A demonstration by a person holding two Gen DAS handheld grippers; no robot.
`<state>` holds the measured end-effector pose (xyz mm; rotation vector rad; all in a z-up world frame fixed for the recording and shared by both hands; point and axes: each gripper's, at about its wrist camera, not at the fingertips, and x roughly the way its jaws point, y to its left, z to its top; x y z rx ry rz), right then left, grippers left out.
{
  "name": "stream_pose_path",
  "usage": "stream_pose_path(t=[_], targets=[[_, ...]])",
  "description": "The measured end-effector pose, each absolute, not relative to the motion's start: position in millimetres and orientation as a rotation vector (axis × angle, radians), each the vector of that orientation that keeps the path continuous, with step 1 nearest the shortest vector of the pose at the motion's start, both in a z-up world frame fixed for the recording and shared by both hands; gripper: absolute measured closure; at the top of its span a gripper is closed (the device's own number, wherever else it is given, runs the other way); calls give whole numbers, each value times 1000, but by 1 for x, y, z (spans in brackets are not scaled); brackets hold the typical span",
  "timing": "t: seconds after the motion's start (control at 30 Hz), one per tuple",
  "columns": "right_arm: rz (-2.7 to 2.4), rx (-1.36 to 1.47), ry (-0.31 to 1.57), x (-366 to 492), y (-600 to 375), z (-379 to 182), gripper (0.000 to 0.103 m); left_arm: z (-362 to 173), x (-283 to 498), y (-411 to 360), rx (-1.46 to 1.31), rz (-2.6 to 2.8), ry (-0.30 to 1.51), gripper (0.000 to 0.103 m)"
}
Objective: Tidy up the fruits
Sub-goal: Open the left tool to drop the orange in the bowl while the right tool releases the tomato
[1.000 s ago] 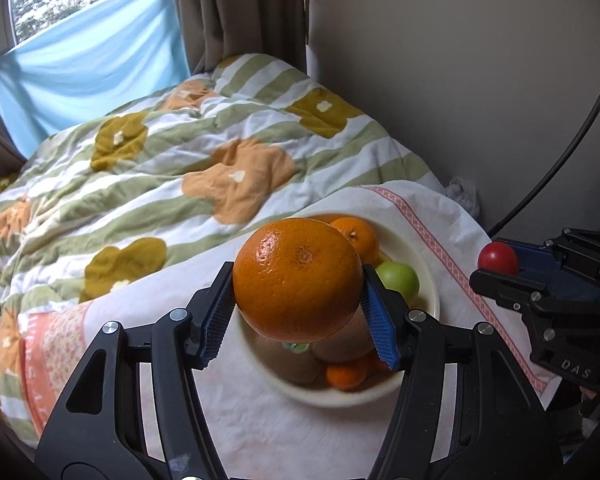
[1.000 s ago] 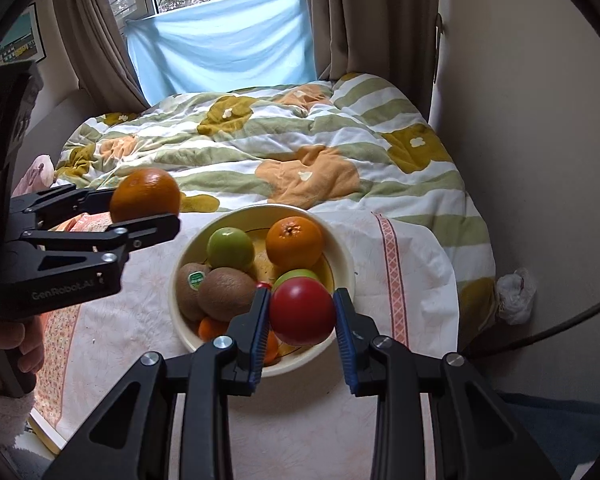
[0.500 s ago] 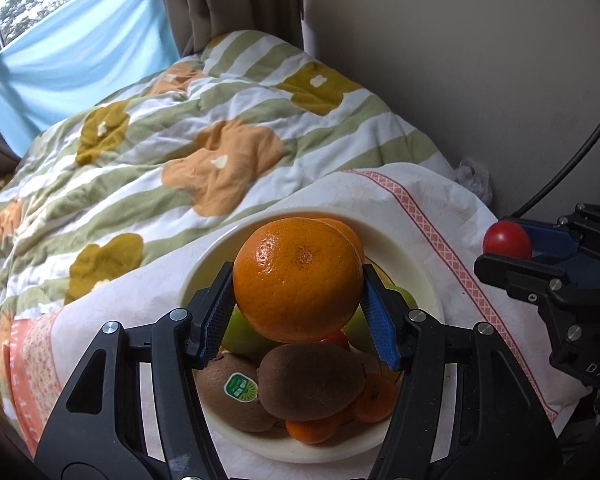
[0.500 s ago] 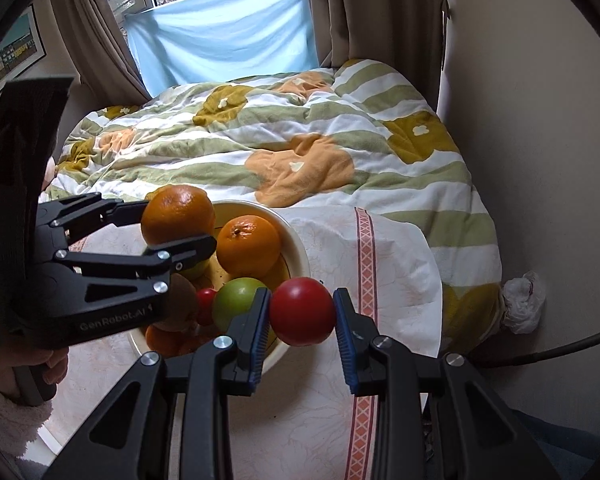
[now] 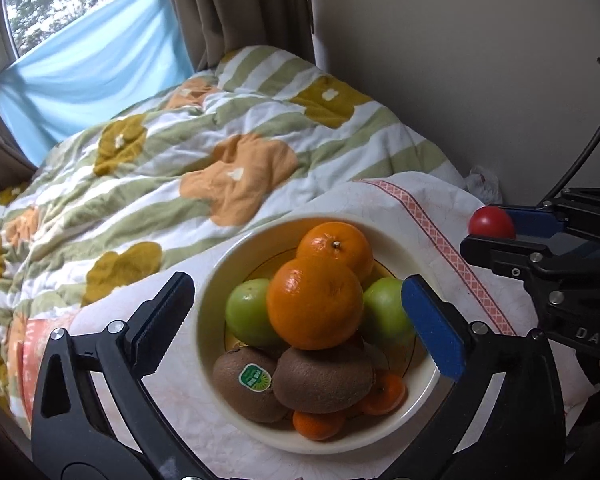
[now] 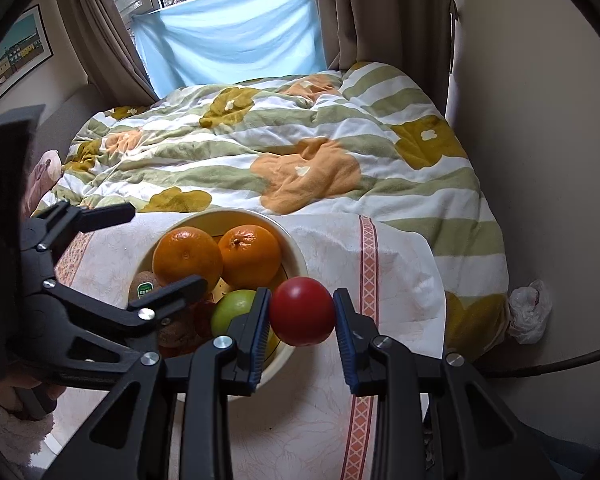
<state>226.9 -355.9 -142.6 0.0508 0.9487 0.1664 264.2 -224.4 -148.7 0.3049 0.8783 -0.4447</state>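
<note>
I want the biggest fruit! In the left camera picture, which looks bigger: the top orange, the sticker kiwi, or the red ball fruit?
1. top orange
2. sticker kiwi
3. red fruit, though it sits farther away, so its real size is unsure.

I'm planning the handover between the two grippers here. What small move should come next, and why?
Probably back the open left gripper away from the cream bowl: the large orange sits free on the pile, and the right gripper holds a round red fruit beside the rim, needing room.
</note>
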Motion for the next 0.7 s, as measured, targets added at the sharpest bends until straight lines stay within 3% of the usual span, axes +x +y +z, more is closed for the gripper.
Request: stream_pose_path(t=[0.7], targets=[[250, 36, 954, 256, -341, -155, 74, -124, 232, -155, 205, -302, 849, 0]])
